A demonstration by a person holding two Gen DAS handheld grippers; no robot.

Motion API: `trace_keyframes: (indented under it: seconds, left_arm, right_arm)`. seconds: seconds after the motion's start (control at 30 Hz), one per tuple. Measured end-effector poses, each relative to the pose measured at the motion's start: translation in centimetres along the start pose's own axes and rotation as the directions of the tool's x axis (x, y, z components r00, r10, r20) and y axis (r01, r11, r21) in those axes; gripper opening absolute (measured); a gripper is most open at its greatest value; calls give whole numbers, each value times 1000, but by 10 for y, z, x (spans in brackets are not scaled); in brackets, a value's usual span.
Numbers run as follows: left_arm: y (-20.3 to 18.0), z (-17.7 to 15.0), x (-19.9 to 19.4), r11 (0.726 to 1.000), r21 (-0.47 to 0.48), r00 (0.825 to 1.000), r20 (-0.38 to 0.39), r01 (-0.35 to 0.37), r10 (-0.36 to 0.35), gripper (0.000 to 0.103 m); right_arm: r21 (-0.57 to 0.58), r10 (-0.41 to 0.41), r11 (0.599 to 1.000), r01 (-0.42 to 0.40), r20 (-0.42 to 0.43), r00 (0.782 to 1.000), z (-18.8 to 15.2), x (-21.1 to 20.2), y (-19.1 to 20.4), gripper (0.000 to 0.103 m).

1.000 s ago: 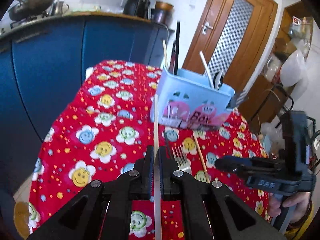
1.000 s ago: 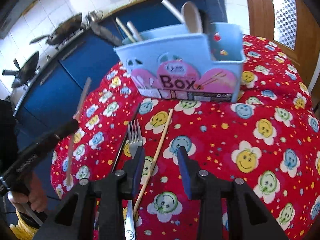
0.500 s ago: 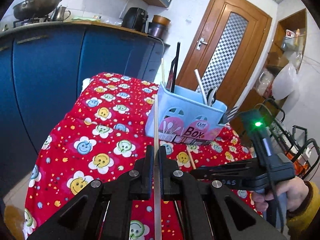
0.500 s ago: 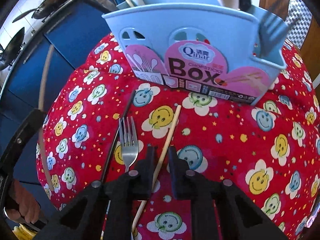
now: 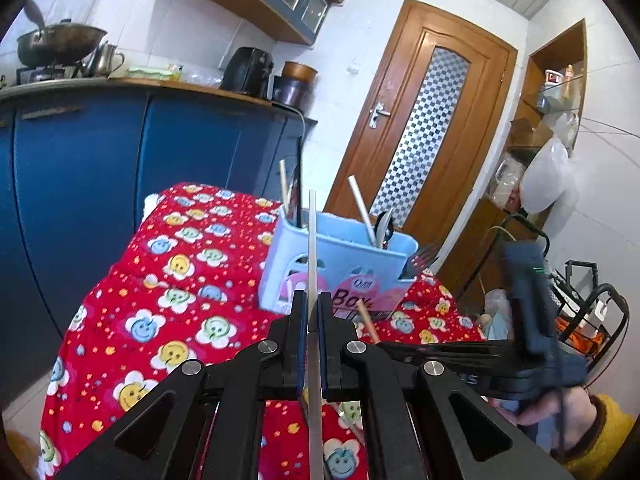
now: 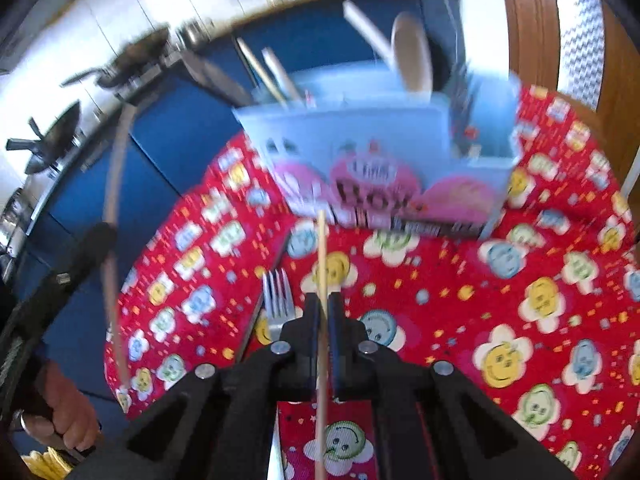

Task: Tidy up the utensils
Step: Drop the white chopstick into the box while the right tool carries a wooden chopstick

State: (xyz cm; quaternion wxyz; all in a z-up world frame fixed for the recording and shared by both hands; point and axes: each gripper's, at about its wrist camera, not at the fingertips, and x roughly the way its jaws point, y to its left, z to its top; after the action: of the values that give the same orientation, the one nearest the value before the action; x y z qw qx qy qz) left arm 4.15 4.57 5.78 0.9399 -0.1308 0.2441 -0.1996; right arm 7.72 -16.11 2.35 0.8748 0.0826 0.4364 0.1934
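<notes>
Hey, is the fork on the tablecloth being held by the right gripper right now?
No, the fork lies on the tablecloth beside the right gripper, which is shut on a wooden chopstick.

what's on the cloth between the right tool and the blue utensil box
In the right wrist view, only bare red smiley-flower tablecloth lies between the right tool and the light blue plastic utensil box, crossed above by the held wooden chopstick.

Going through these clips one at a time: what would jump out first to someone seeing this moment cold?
Each gripper is clamped on a single chopstick: the left gripper on a pale chopstick, the right gripper on a wooden chopstick. Both point toward the light blue utensil box at the far side of the red smiley-flower tablecloth. A fork lies on the cloth just left of the right gripper.
</notes>
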Motion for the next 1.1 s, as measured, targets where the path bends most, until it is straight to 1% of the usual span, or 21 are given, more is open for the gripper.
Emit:
trace_keyframes:
  seconds: [0.1,0.17,0.23,0.37,0.47,0.5,0.6,0.67,0.8,0.9,1.1]
  left_arm:
    - [-7,3,3,1000,-1,1000,9,9,-9,5]
    - [-14,5,5,1000,0,1000,22,14,-14,5]
    - [-21,9,8,1000,9,999,39,18,-19,5]
    - [-35,21,17,999,25,996,80,29,-31,5]
    - [-45,32,24,999,38,992,124,29,-34,5]
    - [-47,37,28,999,41,989,145,25,-31,5]
    - [-52,52,41,999,29,983,183,21,-26,5]
    - [-55,61,50,1000,21,979,202,7,-11,5]
    - [-58,77,68,999,22,971,237,-26,20,5]
    - [-59,83,81,997,30,959,276,-69,58,5]
    - [-55,90,105,990,21,930,345,-143,127,5]
  right_arm:
    - [12,17,1000,-18,90,996,-5,-22,-2,6]
    - [11,10,1000,-12,165,986,-9,-38,-3,6]
    - [14,0,1000,-4,224,975,-8,-46,-3,6]
    - [33,-19,999,8,336,942,-3,-66,-10,6]
    - [44,-41,999,25,417,908,5,-80,-17,6]
    - [43,-44,999,28,432,901,7,-83,-19,6]
    - [46,-72,997,57,491,868,17,-92,-26,6]
    - [48,-85,996,71,523,848,24,-95,-30,6]
    - [50,-93,996,78,571,816,37,-98,-39,6]
    - [51,-98,995,85,599,795,49,-96,-45,6]
    - [37,-83,996,77,650,756,71,-88,-54,6]
